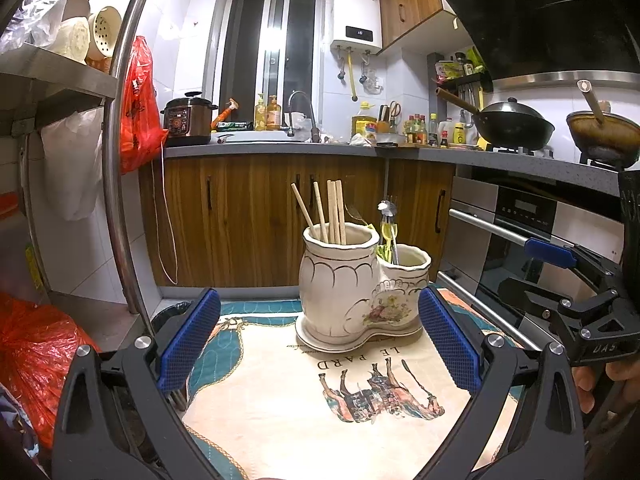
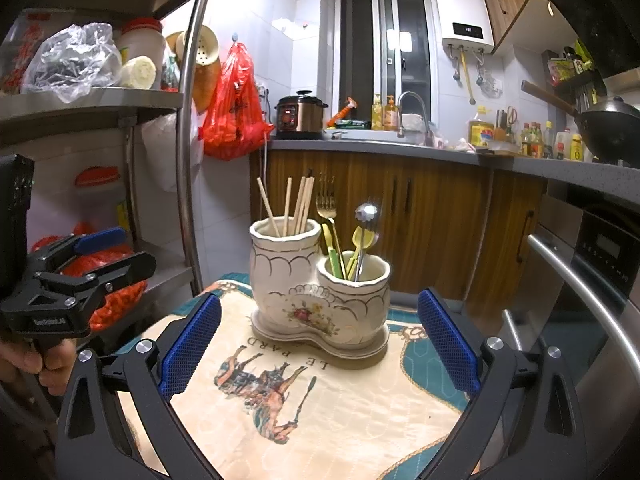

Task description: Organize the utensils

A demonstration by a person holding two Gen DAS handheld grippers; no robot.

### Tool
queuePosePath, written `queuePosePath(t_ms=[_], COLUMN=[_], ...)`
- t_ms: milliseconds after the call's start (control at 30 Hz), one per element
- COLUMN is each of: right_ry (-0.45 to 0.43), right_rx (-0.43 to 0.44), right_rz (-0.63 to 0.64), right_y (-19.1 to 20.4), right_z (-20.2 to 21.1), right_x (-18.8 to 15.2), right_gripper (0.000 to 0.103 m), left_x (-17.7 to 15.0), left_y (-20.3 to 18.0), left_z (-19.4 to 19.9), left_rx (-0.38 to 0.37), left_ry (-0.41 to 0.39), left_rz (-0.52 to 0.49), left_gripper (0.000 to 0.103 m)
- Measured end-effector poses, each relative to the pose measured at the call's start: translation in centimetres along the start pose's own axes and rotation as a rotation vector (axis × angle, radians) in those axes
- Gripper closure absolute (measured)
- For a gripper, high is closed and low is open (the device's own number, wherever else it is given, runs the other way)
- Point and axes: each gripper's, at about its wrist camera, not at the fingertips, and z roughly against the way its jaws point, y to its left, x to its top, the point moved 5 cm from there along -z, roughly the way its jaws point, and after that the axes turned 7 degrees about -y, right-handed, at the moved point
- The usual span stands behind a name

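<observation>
A cream ceramic double holder point(image 1: 352, 288) point(image 2: 316, 288) stands on a horse-print cloth point(image 1: 320, 412) point(image 2: 320, 400). Its taller pot holds several wooden chopsticks point(image 1: 330, 210) point(image 2: 298, 204). Its lower pot holds a gold fork point(image 2: 327, 208), a metal spoon point(image 2: 366, 216) and green and yellow utensils point(image 2: 340, 258). My left gripper point(image 1: 320, 340) is open and empty, just before the holder; it also shows at the left of the right wrist view point(image 2: 104, 252). My right gripper point(image 2: 320, 340) is open and empty, before the holder; it shows at the right of the left wrist view point(image 1: 548, 268).
A steel shelf rack point(image 2: 188, 128) with bags and jars stands to the left. Wooden cabinets point(image 1: 248, 216) and a counter with sink, rice cooker point(image 1: 188, 120) and bottles lie behind. An oven point(image 1: 520, 232) with bar handle and woks point(image 1: 516, 124) are to the right.
</observation>
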Motion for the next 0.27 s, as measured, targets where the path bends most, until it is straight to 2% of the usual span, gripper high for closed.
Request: queuePosePath(t_ms=[267], right_ry=[0.003], right_rx=[0.0], right_rz=[-0.002], right_y=[0.09], right_z=[0.01], right_x=[0.07], right_gripper=[0.005], left_x=[-0.04], left_y=[0.12], left_z=[-0.12], left_rx=[-0.009], left_ry=[0.008], left_rz=[0.0], left_gripper=[0.005])
